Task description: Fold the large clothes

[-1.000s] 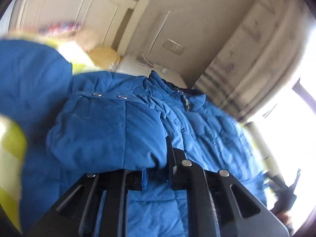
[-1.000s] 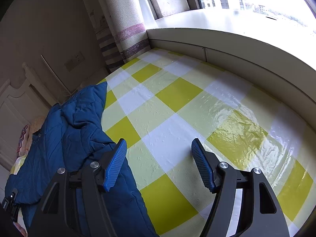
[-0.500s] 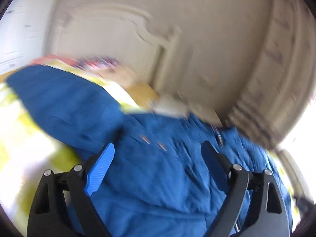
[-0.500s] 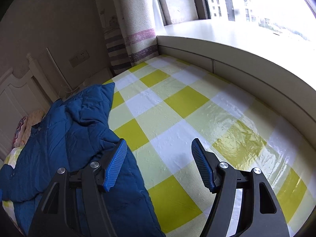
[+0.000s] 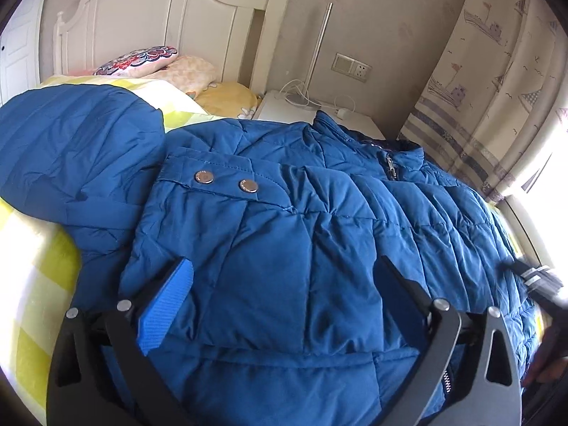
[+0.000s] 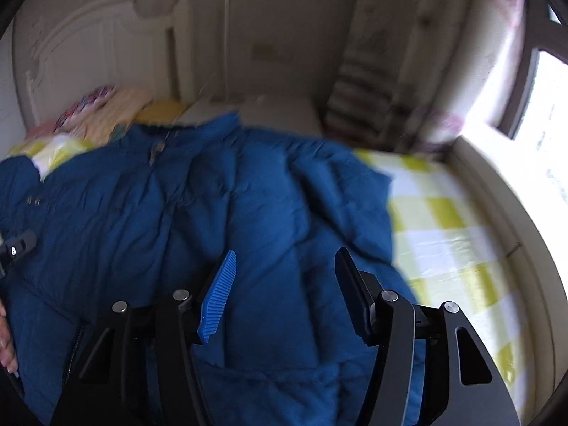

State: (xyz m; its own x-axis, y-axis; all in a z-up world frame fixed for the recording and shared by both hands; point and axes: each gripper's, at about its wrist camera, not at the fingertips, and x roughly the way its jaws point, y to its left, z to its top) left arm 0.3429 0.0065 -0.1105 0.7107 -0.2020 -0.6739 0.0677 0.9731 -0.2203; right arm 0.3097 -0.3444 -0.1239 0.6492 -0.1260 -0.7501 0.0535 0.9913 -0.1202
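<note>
A large blue quilted jacket [image 5: 319, 220] lies spread on the bed, collar and zip toward the headboard. One sleeve is folded across its front, the cuff with two metal snaps [image 5: 227, 181] on top. My left gripper [image 5: 284, 284] hovers just over that sleeve; its jaws are opening wide and the pads press on nothing. In the blurred right wrist view my right gripper [image 6: 284, 284] hangs over the jacket [image 6: 184, 220] near its right edge. Its jaws are closing with padded fabric below them, and the pads do not pinch it.
The yellow-and-white checked sheet [image 6: 447, 234] shows right of the jacket, bounded by a window ledge [image 6: 504, 213]. Pillows [image 5: 156, 64] and a white headboard [image 5: 198, 25] stand at the far end, next to a nightstand [image 5: 284, 106] and a curtain [image 5: 479, 81]. A person's hand [image 5: 546, 362] is at the right edge.
My left gripper let go of the jacket fabric and opened wide; the sleeve now rests on the jacket front. My right gripper swung from the bare checked sheet to over the jacket, jaws narrower.
</note>
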